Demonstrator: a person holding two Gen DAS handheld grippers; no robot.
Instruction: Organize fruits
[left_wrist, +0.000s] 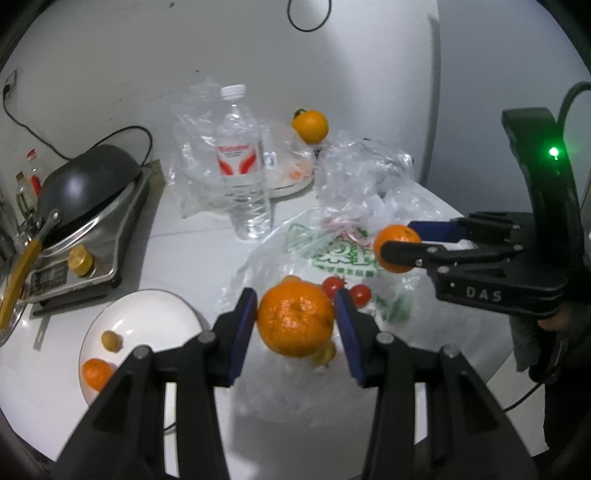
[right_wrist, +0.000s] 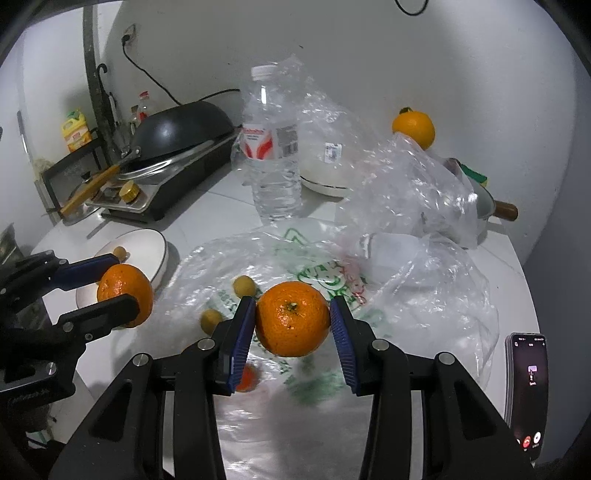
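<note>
plain white wall (right_wrist: 369, 44) behind, with socket (right_wrist: 129, 35) and trailing black cable (right_wrist: 155, 79) at left, white tabletop (right_wrist: 236, 206) below, dark wire rack (right_wrist: 70, 162) in the left corner, dim, cool light throughout.

I'm looking at a white tabletop (right_wrist: 207, 206), and it's busy. Far left sits a portable stove (left_wrist: 92, 236), just in front of it a white plate (left_wrist: 147, 314). A water bottle (left_wrist: 245, 162) stands upright mid-table, a printed plastic bag (right_wrist: 295, 266) spread flat before it. Crumpled clear bags (right_wrist: 417, 192) heap up on the right, a phone (right_wrist: 526, 391) lying at the right edge.
</note>
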